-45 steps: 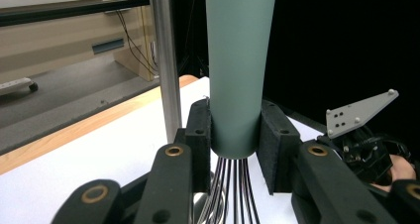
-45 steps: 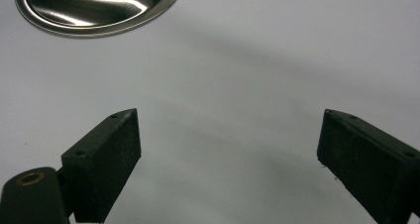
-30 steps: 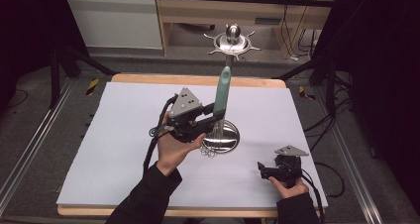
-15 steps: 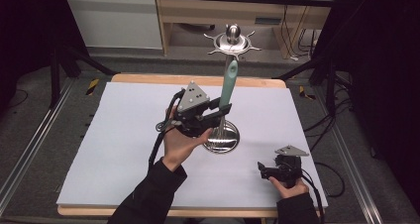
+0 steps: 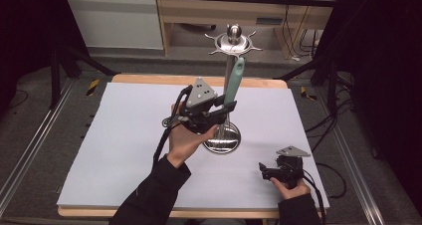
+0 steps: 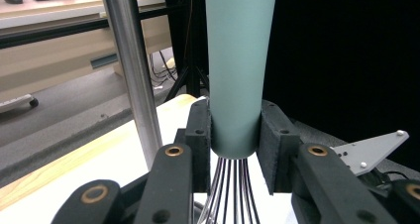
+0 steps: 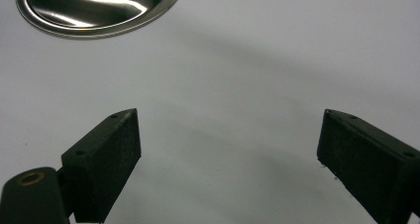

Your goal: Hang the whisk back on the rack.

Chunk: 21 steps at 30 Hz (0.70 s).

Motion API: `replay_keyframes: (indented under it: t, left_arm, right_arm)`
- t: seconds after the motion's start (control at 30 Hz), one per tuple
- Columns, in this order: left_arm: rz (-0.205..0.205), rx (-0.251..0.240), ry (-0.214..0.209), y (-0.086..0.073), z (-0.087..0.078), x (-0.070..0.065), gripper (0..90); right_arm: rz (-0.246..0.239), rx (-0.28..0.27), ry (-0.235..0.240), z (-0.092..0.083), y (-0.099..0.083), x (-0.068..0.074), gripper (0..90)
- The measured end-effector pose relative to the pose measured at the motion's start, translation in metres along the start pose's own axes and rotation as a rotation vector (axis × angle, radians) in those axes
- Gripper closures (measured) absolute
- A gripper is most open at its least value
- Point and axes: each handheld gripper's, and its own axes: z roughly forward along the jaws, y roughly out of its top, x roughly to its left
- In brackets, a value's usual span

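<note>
High view: no legible writing anywhere. One steel utensil stand [image 5: 227, 85] sits on the white table cover [image 5: 114, 135], round base near centre, a spiked hook ring and ball at the top. Left gripper [image 5: 225, 107] is raised just left of the stand's pole, clamped on one whisk [image 5: 234, 80] at the lower end of its pale green handle; the handle runs up alongside the pole, its top close under the hook ring. Right gripper [image 5: 262, 170] rests on the cover, right of the stand's base and nearer the person, well apart from it; one hand on each gripper. Left gripper view: both pads [image 6: 199, 135] pressed against the green whisk handle [image 6: 237, 65], gripping its bottom end; dark whisk wires [image 6: 230, 194] fan out below the grip. The stand's pole [image 6: 131, 70] stands upright just left of the handle, separate from it. Right gripper view: jaws spread wide, holding nothing, over bare white cover [image 7: 247, 85]; edge of the stand's shiny base [image 7: 94, 11] at upper left.
</note>
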Motion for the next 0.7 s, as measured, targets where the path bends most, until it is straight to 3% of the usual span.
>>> replay_keyframes:
  t: [0.57, 0.7]
  left_arm:
    - [-0.018, -0.007, 0.010, 0.002, 0.012, 0.010, 69.1]
    - [0.001, -0.010, 0.021, 0.001, 0.016, 0.013, 69.0]
  right_arm:
    - [-0.007, -0.001, 0.004, 0.000, 0.000, 0.000, 10.2]
    - [-0.006, -0.001, 0.000, 0.000, 0.000, 0.000, 10.2]
